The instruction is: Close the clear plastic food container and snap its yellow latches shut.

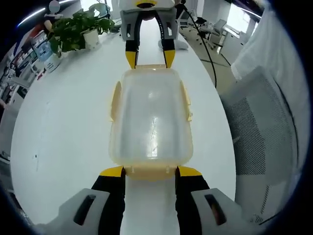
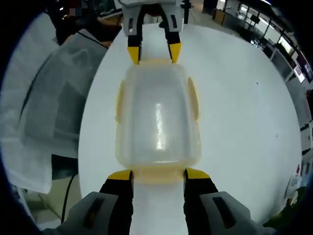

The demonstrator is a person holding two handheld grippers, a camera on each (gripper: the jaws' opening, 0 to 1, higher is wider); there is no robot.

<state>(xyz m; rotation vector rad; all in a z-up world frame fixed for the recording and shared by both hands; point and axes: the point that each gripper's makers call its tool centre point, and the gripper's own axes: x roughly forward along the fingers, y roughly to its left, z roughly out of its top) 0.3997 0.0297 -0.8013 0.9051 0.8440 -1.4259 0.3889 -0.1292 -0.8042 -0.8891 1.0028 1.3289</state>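
Left gripper [image 1: 149, 171]: we see its jaws apart, yellow tips flanking the near short end of the clear container [image 1: 150, 120], tips at or just beside the end latch [image 1: 149, 172]; we can't tell if they actually touch it. Right gripper [image 2: 158, 174]: same posture from the opposite end, jaws spread, tips straddling the end latch [image 2: 157, 175] nearest its camera. In the left gripper view the right gripper [image 1: 149, 58] comes in at the top, tips at the far end of the container; in the right gripper view the left gripper [image 2: 154, 53] mirrors that. Container sits flat on the white table [image 1: 63, 122], lengthwise between the two grippers, lid on top of the base. Yellow side latches [image 1: 115, 100] lie along both long sides; whether they are snapped down is not clear to us. Beside the table in the left gripper view: a grey mesh chair [image 1: 259, 132] on one side, a potted plant [image 1: 78, 29] on the tabletop near the far corner, a black cable [image 1: 208, 54] trailing off the table edge.
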